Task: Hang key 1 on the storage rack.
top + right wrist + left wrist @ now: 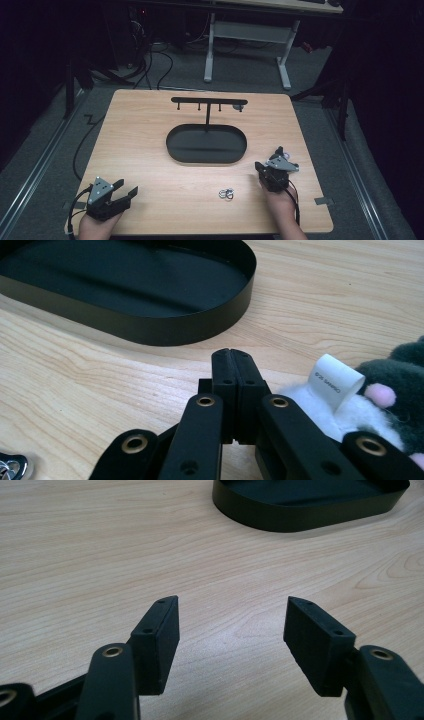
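High view, table: a pale wooden table point(150, 145) carries a black oval tray point(206, 144) with a T-shaped hanger post point(207, 102) rising from its far side.
High view, key ring: a small metal key ring point(226, 193) lies on the bare wood in front of the tray, between the two hands and nearer the right one.
High view, left gripper: the left gripper point(121, 193) sits at the near left corner, jaws spread, nothing between them, well apart from the key ring.
High view, right gripper: the right gripper point(272, 162) rests just right of the tray's near end, on top of a plush toy that is hard to make out here.
Left gripper view: the jaws stand wide over bare wood, the tray point(310, 505) ahead to the right.
Right gripper view, gripper: the right gripper point(234, 365) has its pads pressed flat together, gripping nothing.
Right gripper view, surroundings: a grey and white plush toy point(385, 390) with a white label point(332, 380) lies just right of the jaws; the tray point(150, 327) is ahead; a glint of the key ring point(12, 466) sits at the lower left.
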The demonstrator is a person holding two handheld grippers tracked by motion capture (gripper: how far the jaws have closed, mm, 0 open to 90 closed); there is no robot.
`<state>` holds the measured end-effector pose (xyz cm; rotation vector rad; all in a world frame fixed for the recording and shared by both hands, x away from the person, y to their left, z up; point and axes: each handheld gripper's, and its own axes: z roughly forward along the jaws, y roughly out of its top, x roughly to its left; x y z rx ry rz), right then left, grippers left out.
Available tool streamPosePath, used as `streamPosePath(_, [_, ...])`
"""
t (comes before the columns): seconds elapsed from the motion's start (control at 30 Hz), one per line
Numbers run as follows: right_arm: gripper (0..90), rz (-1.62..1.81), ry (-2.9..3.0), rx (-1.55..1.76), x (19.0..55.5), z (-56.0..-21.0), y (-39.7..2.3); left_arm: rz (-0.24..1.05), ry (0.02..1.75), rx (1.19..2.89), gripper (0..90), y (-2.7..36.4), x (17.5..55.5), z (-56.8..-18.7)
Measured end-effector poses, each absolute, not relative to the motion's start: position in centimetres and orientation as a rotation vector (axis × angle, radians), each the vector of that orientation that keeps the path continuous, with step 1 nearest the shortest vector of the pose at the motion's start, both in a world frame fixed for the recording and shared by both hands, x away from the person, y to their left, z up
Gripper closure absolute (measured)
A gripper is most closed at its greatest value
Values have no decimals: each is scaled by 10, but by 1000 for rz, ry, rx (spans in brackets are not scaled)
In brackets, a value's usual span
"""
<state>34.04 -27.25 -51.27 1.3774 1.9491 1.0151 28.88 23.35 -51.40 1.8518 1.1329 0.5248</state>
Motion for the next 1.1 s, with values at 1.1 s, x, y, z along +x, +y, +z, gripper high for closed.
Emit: streamPosePath(1.1, [869,1031,1892,1473,292,-516,-316,467,992,1879,380,190,320,-509])
